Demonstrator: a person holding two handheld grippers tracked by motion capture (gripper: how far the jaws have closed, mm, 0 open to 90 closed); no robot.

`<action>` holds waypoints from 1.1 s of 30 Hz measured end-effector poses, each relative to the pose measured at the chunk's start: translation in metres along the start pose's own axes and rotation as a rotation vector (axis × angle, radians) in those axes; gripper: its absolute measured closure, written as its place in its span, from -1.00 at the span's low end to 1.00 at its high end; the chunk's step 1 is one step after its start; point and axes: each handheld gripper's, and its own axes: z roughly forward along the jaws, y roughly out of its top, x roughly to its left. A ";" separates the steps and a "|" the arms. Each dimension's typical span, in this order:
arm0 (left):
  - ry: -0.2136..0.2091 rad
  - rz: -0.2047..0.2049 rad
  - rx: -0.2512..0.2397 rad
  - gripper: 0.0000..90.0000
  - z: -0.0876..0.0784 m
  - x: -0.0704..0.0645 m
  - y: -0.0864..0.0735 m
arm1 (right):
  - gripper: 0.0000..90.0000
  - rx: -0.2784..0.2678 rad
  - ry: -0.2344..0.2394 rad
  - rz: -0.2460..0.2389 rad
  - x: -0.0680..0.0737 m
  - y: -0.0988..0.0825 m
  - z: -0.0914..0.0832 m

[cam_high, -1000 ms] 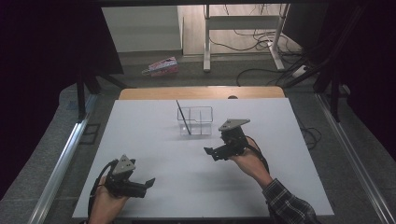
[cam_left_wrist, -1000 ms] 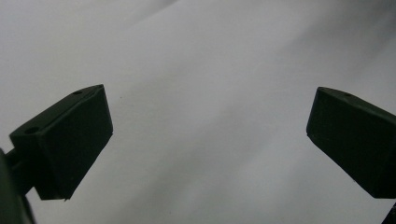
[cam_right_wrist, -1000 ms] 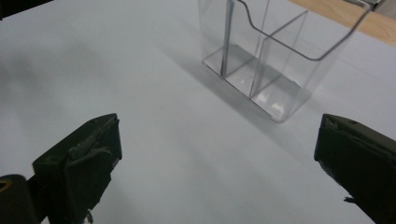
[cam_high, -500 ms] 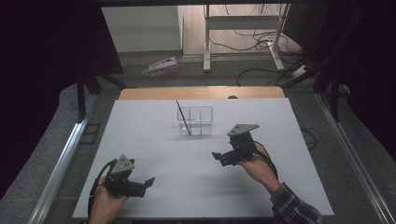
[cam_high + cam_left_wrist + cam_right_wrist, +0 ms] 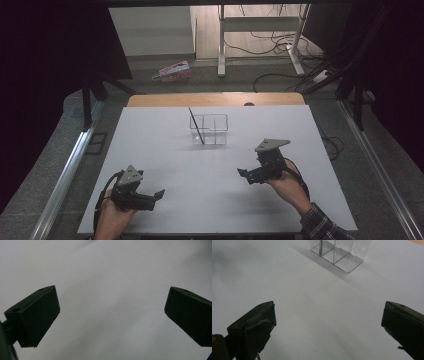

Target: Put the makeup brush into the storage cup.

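Clear rigid plastic holder (image 5: 210, 129), boxy, divided, thin dark rod (image 5: 196, 126) leaning inside; matte white table (image 5: 150, 145). Nearer than holder: left gripper (image 5: 156, 194), right gripper (image 5: 242, 173), both wide open, empty.

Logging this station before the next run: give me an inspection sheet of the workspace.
Surface: white table, bare around both grippers; wooden edge at the far side.
Job's things: clear holder with two compartments, mid-table; thin dark stick leaning in its left compartment.
Clutter: nothing seen on the table.
Grippers: left gripper open, near the front left; right gripper open, short of the holder; both hold nothing.
Cables: one trails from each gripper; more on the floor beyond.
Surroundings: pink package on the floor, metal frame legs, dark curtains.
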 end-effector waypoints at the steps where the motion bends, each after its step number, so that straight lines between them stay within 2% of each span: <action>1: 0.000 0.000 0.000 -0.99 0.000 0.000 0.000 | -1.00 0.000 0.000 0.000 0.000 0.000 0.000; 14: 0.004 -0.012 0.002 -0.99 0.000 0.003 -0.001 | -1.00 0.017 -0.026 0.033 -0.005 -0.022 -0.019; 26: 0.034 -0.012 0.013 -0.99 -0.005 0.009 -0.003 | -1.00 0.038 -0.042 0.031 -0.003 -0.036 -0.029; 33: 0.036 -0.019 0.012 -0.99 -0.006 0.011 -0.004 | -1.00 0.048 -0.050 0.037 -0.004 -0.045 -0.036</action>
